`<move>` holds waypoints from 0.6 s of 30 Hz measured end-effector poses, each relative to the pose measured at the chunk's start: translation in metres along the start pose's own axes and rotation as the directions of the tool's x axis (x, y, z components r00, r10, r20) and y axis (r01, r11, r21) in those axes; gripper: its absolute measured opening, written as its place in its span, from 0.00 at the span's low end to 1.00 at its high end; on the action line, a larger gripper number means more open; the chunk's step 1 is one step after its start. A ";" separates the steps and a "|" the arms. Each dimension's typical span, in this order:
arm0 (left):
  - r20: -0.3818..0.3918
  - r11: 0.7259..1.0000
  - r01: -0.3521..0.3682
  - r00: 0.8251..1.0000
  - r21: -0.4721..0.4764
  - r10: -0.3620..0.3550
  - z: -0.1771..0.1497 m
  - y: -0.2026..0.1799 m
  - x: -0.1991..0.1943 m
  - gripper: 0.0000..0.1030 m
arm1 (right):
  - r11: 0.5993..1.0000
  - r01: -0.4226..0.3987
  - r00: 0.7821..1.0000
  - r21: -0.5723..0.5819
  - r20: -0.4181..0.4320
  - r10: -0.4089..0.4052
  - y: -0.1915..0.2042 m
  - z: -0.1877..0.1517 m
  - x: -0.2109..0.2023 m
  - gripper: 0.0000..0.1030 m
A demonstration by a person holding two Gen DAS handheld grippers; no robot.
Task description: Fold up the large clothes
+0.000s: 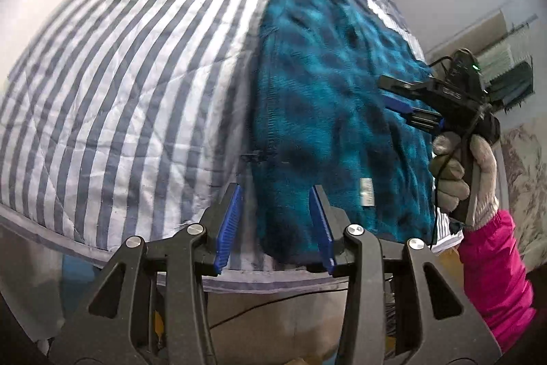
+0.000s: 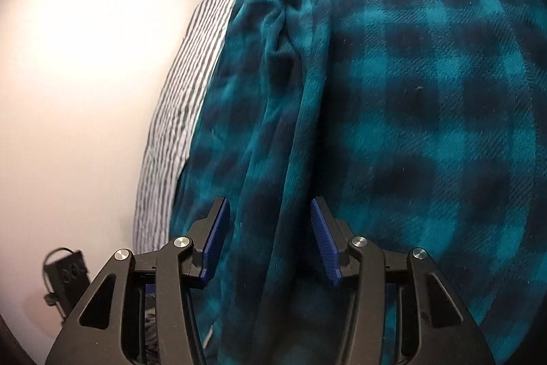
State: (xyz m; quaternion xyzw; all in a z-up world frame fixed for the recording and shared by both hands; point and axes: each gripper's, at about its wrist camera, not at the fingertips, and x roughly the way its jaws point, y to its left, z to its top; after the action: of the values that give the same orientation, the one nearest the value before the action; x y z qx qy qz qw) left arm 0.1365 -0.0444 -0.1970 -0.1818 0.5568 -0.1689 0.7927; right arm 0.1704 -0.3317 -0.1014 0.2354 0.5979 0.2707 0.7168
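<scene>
Left claw (image 1: pixel 277 221) open at teal plaid fleece (image 1: pixel 335 112) hem, right claw (image 2: pixel 266 242) open, seemingly just above fleece

We are wearing a beige knit glove (image 1: pixel 458 177) and pink sleeve (image 1: pixel 492 269); our black claws are showing ribbed blue pads (image 1: pixel 229 224) and silver screws (image 1: pixel 196 230).

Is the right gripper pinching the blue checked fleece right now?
No, the right gripper is open over the teal plaid fleece, gripping nothing.
</scene>
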 end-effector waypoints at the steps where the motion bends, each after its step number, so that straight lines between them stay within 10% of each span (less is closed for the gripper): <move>1: 0.009 1.000 0.005 1.000 0.024 -0.005 -0.003 -0.008 -0.002 0.39 | 1.000 0.000 1.000 -0.002 0.002 0.000 0.000 0.000 -0.002 0.47; 10: -0.026 0.960 -0.025 0.999 0.278 0.033 -0.032 -0.090 0.030 0.42 | 1.000 0.015 0.999 0.013 0.032 -0.015 -0.014 0.019 -0.019 0.47; 18: -0.073 0.954 -0.046 0.995 0.297 0.070 -0.034 -0.092 0.063 0.42 | 1.000 0.002 1.000 0.018 0.015 -0.002 -0.020 0.050 -0.004 0.48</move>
State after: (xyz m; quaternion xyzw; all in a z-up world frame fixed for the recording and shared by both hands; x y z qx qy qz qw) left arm 0.1183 -0.1578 -0.2156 -0.0379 0.5626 -0.2341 0.7920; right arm 0.2211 -0.3500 -0.1027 0.2432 0.5952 0.2628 0.7194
